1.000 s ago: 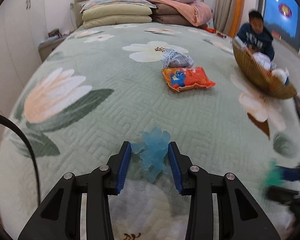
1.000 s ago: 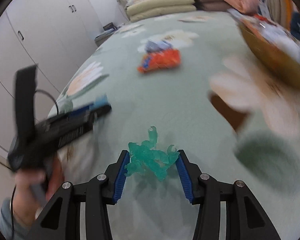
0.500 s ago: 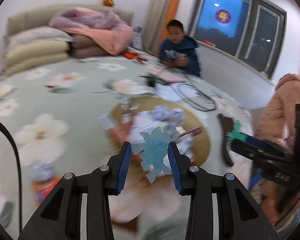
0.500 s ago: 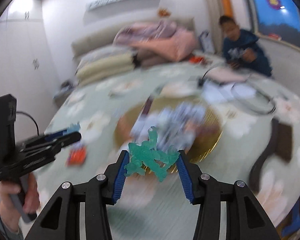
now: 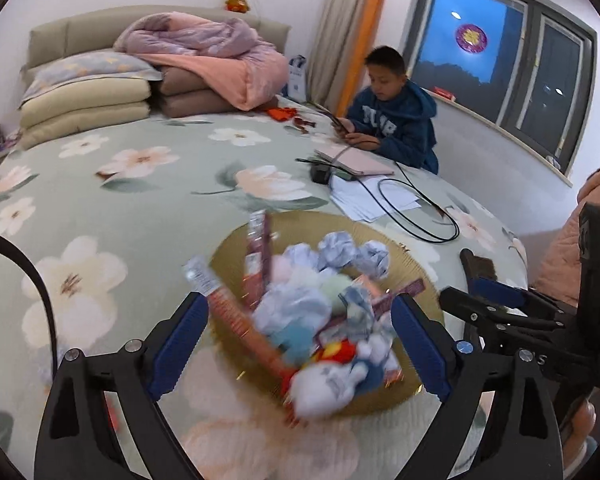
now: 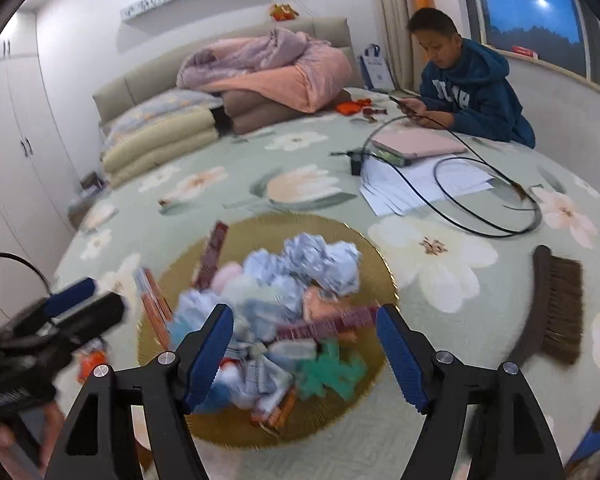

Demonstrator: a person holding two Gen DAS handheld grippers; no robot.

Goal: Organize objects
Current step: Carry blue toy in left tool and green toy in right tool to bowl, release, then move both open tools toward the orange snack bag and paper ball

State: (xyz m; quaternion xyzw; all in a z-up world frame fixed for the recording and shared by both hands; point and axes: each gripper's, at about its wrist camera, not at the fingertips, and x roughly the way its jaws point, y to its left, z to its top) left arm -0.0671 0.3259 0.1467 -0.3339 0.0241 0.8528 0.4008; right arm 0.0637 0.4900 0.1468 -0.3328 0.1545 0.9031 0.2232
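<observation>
— Where do the toys lie?
— In the woven basket (image 6: 380, 264), beneath both grippers: left gripper (image 5: 300, 344) and right gripper (image 6: 304, 354), jaws just opened, released, empty; green toy (image 6: 332, 372) at five o'clock.
— The setting?
— A floral bedspread (image 5: 140, 200), bedroom.

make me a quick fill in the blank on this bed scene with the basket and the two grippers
1. Both the left gripper and the right gripper hover over the round woven ____, piled with crumpled paper and wrappers.
2. The fingers of the right gripper stand ____, with nothing pressed between them.
3. The green toy now lies ____ the basket.
4. On the bedspread right of the basket lies a brown ____.

Missing words: basket; open; in; brush
</observation>
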